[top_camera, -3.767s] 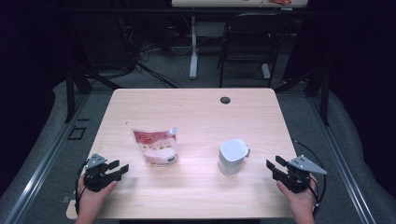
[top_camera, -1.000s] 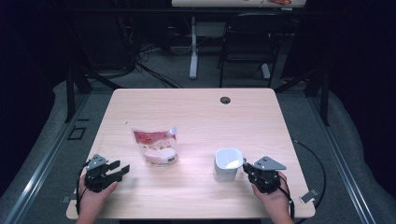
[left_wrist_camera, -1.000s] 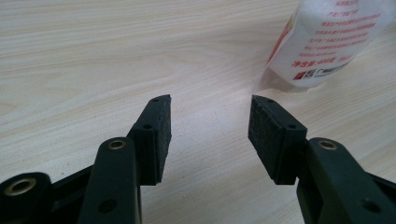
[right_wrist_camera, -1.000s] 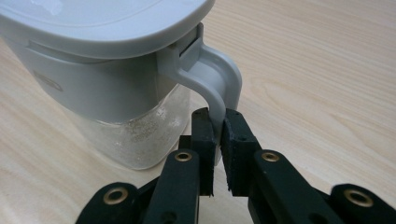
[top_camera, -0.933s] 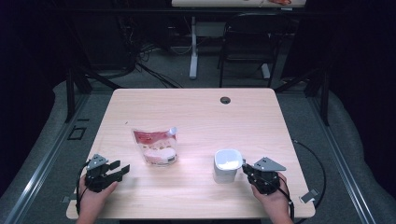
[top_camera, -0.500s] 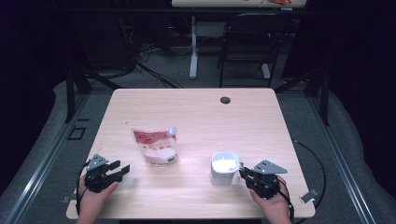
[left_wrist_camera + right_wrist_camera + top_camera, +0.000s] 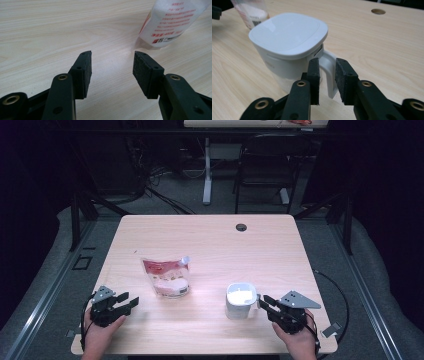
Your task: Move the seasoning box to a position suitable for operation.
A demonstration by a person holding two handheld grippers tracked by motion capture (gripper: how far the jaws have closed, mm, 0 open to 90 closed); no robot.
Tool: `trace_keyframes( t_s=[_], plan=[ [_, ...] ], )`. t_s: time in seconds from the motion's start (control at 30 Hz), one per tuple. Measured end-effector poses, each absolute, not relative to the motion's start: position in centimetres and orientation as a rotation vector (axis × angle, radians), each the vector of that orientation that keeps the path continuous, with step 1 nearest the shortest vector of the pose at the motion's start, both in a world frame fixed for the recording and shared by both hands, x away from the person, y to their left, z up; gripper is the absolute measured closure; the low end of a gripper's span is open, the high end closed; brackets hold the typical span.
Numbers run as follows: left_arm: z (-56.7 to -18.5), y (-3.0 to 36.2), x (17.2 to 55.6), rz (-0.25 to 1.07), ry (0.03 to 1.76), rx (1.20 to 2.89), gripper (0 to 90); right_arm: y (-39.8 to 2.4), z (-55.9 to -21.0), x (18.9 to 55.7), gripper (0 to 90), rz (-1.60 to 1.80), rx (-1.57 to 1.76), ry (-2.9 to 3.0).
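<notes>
A white mug (image 7: 240,300) with a flat lid stands upright on the table's front right; in the right gripper view the mug (image 7: 287,45) is close up. My right gripper (image 7: 262,301) reaches its handle from the right. The handle (image 7: 329,72) sits between the pads of the right gripper (image 7: 325,62), whose jaws have just been opening and now stand loose around it. A red and white pouch (image 7: 167,277) lies left of centre. My left gripper (image 7: 131,301) rests open at the front left, and the left gripper (image 7: 112,53) has bare wood between its pads, with the pouch (image 7: 172,22) ahead.
The wooden table (image 7: 225,245) has a round cable hole (image 7: 241,227) near its far edge, also in the right gripper view as the hole (image 7: 378,11). A cable (image 7: 335,285) loops off the right edge. Dark floor and desk legs lie beyond.
My right gripper came in from the right edge to the mug's handle, and the mug shifted slightly toward the front left. Its jaws have parted. The left gripper and the pouch have not moved.
</notes>
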State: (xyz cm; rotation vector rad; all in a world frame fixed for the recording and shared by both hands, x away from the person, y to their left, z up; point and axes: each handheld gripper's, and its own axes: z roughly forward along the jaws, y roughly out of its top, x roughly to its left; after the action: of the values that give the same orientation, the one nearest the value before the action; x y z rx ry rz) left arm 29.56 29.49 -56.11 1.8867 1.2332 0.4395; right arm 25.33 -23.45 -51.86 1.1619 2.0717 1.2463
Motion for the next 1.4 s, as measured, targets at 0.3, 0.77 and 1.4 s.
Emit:
trace_keyframes(
  t_s=[0.3,0.77,1.4],
  plan=[
    [-56.0,29.4,29.5,0.428,1.227,1.902,51.5,-23.3,-49.3,26.5,87.1,1.197,1.111,2.076],
    [-56.3,29.5,29.5,0.405,1.244,1.904,52.0,-21.2,-46.4,28.8,90.0,1.238,1.105,2.154],
    [-56.1,29.3,29.3,0.39,1.23,1.91,50.8,-20.8,-47.9,28.5,90.0,1.143,1.116,2.228]
  ],
)
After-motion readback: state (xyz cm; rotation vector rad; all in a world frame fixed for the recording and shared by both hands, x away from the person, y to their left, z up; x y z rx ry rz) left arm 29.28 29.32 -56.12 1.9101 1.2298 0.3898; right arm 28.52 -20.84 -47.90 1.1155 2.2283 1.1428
